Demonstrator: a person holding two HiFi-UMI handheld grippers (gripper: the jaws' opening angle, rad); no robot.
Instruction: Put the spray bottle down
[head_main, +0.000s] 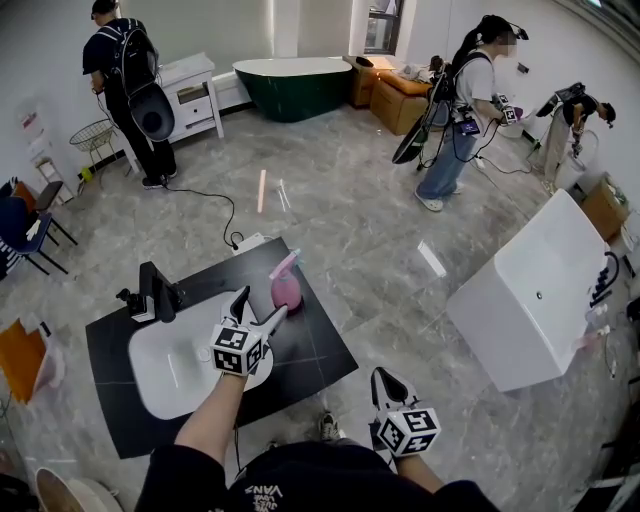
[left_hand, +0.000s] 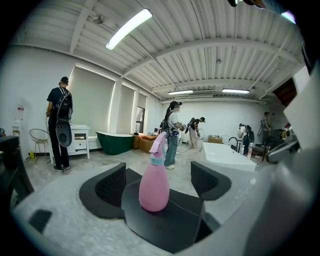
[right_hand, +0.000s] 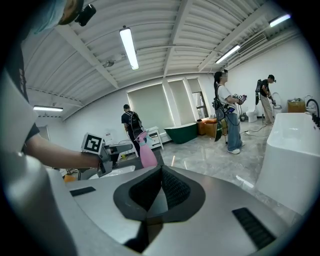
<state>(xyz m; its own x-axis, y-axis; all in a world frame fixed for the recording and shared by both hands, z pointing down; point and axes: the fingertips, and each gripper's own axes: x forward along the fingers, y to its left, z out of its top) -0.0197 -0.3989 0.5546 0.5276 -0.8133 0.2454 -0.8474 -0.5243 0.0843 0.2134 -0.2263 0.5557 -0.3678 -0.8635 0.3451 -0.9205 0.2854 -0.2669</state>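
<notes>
Spray bottle (left_hand: 154, 187) is standing free on worktop (head_main: 320, 350), mid-frame. L gripper (head_main: 262, 303) jaws are gaping wide, holding nothing; R gripper (head_main: 385, 378) jaws are sitting closed, empty. Risk: a jaw tip clipping the bottle, tipping it.

Grey marbled floor (head_main: 340, 210), white walls (left_hand: 35, 90), ribbed ceiling (left_hand: 200, 55) with tube lights (left_hand: 129, 27). Far ahead of the left gripper (head_main: 262, 308): green bathtub (head_main: 293, 85), white cabinet (head_main: 190, 90). Well right: white tub (head_main: 530, 300).

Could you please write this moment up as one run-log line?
spray bottle: upright on black countertop, untouched | left hand-held gripper: open, clear of bottle | right hand-held gripper: shut, empty
</notes>
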